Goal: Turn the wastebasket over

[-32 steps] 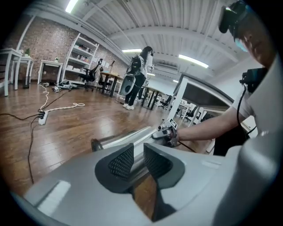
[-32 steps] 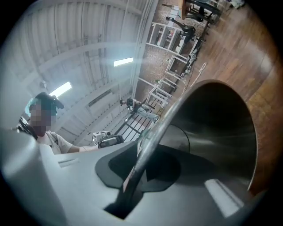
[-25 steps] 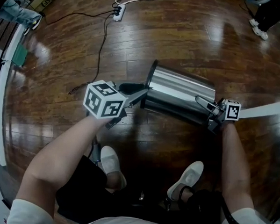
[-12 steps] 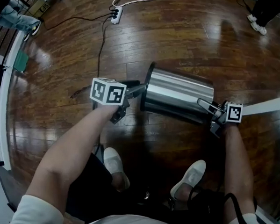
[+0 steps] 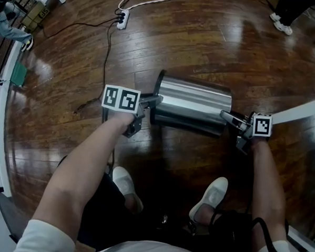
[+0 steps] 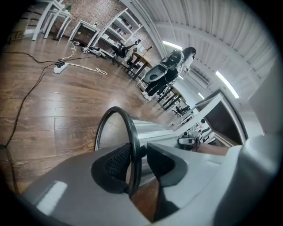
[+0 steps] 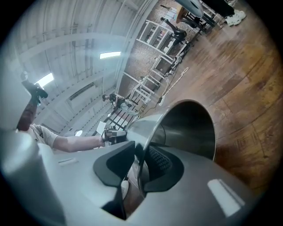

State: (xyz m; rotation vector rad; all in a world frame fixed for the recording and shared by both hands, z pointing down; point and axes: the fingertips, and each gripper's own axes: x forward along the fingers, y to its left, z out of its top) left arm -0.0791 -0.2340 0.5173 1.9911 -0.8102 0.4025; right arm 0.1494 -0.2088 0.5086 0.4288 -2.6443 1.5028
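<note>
The wastebasket [image 5: 193, 104], a shiny steel cylinder, lies on its side on the wooden floor, in front of my feet. My left gripper [image 5: 151, 101] is at the end with the black ring [image 6: 116, 111]. Its jaws have just been closing and straddle the ring [image 5: 158, 91]; one pad touches it, and a slit shows at the other. My right gripper [image 5: 226, 117] is at the opposite, open end. Its jaws have just been closing too and sit tight on the thin steel rim [image 7: 152, 121], one inside and one outside the wall.
A white power strip [image 5: 120, 19] and a black cable [image 5: 110, 46] lie on the floor beyond the basket at the left. My two shoes [image 5: 125, 187] [image 5: 209, 196] stand close behind it. A white bar [image 5: 306, 109] runs off to the right. Another person's shoes [image 5: 281, 24] are far right.
The wastebasket and both grippers have shifted a little left in the head view. My left gripper has rolled, so two marker faces of its cube now point up.
</note>
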